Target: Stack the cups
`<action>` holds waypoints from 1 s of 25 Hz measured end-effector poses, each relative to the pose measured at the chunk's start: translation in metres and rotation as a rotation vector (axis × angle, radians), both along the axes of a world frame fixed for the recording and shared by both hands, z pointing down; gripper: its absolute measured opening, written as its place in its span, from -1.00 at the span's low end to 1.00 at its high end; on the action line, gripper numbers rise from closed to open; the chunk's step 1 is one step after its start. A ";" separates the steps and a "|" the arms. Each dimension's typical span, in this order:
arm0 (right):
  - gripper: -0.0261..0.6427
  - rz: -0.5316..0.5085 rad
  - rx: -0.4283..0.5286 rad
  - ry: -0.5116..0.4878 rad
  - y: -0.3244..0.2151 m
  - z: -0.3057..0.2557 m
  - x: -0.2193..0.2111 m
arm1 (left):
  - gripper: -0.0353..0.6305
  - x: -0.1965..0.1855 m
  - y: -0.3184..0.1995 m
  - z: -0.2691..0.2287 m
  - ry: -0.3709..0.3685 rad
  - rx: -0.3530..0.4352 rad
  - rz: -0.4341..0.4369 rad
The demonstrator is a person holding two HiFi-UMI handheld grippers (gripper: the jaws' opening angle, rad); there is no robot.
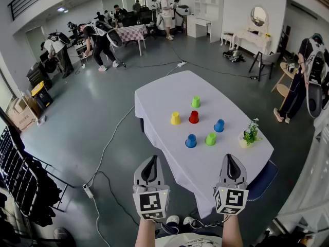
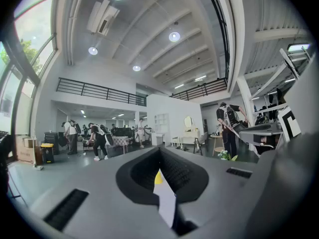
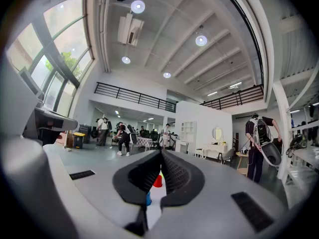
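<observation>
Cups stand well beyond left gripper and right gripper, both closed.

Six cups and a potted plant on a cloth-covered tabletop

On the white-clothed tabletop, the far green plastic cup stands farthest off. Nearer than it are the yellow plastic cup on the left and the red plastic cup just right of that. The right blue plastic cup sits right of the red one and a little nearer. In the nearest row the near blue plastic cup stands left of the near green plastic cup, close beside it. The small potted plant is by the right edge, right of all the cups. At the near end, the left hand-held gripper and the right hand-held gripper are side by side, well apart from the cups.
</observation>
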State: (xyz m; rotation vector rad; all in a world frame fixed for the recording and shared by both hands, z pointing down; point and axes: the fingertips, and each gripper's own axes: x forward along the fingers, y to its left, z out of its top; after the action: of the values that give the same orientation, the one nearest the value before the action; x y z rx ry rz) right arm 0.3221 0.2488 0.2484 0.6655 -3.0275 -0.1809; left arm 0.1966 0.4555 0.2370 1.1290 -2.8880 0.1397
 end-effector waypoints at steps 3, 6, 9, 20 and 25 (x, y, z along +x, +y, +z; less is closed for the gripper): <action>-0.88 0.001 0.002 -0.002 -0.003 0.003 0.001 | -0.85 0.000 -0.002 0.003 -0.004 -0.001 -0.004; -0.88 -0.003 0.003 0.000 -0.007 0.006 0.000 | -0.85 -0.002 -0.005 0.005 -0.007 0.001 -0.011; -0.88 -0.008 0.002 0.003 -0.014 0.007 -0.004 | -0.85 -0.005 -0.012 0.004 -0.003 0.003 -0.014; -0.71 -0.055 -0.009 -0.008 -0.033 0.019 -0.024 | -0.85 -0.020 -0.026 0.012 0.003 -0.002 -0.061; -0.24 -0.097 -0.032 0.003 -0.047 0.027 -0.042 | -0.64 -0.040 -0.044 0.017 0.033 0.030 -0.056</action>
State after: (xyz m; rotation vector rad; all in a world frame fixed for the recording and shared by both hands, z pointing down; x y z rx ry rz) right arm 0.2797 0.2016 0.2753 0.5165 -3.0548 -0.1354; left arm 0.1561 0.4112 0.2538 1.0437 -2.8982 0.0758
